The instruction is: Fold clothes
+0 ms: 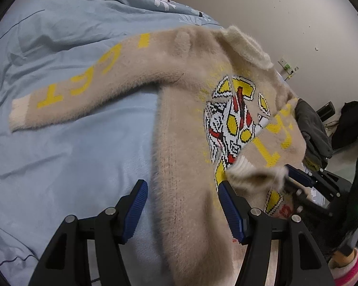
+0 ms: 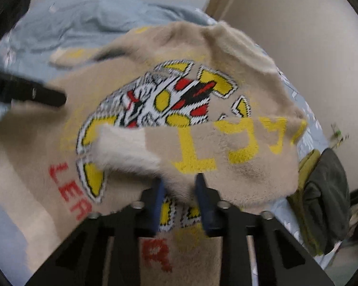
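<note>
On the pale blue bedspread (image 1: 66,157), the fuzzy beige sweater (image 1: 186,143) is lying front-up, its knitted yellow, red and white emblem (image 1: 231,121) facing the cameras. Its long axis is running from the collar (image 1: 248,45), which is pointing toward the far edge of the bed by the wall (image 1: 286,12), down to the hem at the near edge, under the grippers. One sleeve (image 1: 83,81) is lying stretched out flat, pointing away from the body toward the bed's left side, with its cream cuff outermost. The other sleeve (image 2: 226,147) is being folded inward across the chest, so it is lying crosswise to the body's length, over the lower part of the emblem.

The right gripper (image 2: 180,200) is pinching the lower edge of that folded sleeve near its cuff, its jaws drawn narrow on the fabric. The left gripper (image 1: 182,209) is hovering over the body's left side with its jaws standing well apart and gripping nothing; one blue pad is over the bedspread, the other over the knit.

The step in hand looks like the first sleeve fold. Next, the right gripper would probably need to lay the sleeve flat and let go, and the outstretched sleeve would want the same treatment from the left.

A dark garment (image 2: 327,190) is lying at the bed's right edge.
</note>
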The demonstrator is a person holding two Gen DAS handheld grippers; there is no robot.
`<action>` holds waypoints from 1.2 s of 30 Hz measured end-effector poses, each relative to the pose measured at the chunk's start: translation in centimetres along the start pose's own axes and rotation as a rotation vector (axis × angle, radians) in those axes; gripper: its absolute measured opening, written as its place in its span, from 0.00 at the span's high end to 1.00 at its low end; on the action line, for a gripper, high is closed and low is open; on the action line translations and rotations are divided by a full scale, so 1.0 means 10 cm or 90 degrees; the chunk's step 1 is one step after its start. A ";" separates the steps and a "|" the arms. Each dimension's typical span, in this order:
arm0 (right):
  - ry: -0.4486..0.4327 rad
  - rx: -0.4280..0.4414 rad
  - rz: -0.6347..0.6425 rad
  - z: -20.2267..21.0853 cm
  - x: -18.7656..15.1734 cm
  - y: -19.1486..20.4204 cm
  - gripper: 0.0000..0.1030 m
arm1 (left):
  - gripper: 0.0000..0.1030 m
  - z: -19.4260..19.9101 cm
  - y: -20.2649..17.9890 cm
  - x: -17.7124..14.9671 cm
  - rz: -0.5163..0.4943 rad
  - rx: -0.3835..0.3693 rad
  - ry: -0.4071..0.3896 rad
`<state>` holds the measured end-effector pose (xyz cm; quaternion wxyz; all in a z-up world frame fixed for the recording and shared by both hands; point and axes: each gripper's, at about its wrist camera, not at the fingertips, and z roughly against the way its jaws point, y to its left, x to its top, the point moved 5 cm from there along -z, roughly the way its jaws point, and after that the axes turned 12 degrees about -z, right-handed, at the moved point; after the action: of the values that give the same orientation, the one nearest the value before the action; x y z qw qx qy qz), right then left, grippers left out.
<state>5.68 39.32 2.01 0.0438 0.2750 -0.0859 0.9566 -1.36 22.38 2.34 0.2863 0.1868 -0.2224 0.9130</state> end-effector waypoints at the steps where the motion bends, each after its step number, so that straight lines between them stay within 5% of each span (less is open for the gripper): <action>1: -0.005 0.011 -0.020 0.04 0.03 -0.02 0.87 | 0.36 0.00 0.00 0.00 0.001 -0.002 -0.001; 8: -0.063 0.142 -0.238 0.43 0.25 -0.50 0.92 | 0.36 0.01 0.05 -0.01 0.018 -0.022 -0.007; 13: -0.170 0.160 -0.406 0.83 0.38 -1.32 0.93 | 0.36 0.01 0.06 -0.02 0.032 -0.035 -0.008; 16: -0.227 0.100 -0.475 1.04 0.39 -1.86 0.93 | 0.36 0.01 0.08 -0.01 0.037 -0.042 -0.006; 23: -0.260 -0.042 -0.603 1.04 0.18 -2.86 0.93 | 0.36 0.00 0.15 0.02 0.057 -0.057 -0.003; 36: -0.155 -0.131 -0.843 0.22 -0.60 -3.67 0.93 | 0.36 -0.08 0.22 0.11 0.082 -0.071 0.009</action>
<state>16.70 74.74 5.81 0.6357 0.3700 0.0055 0.6775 -3.74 21.63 1.50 0.2383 0.1490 -0.2826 0.9171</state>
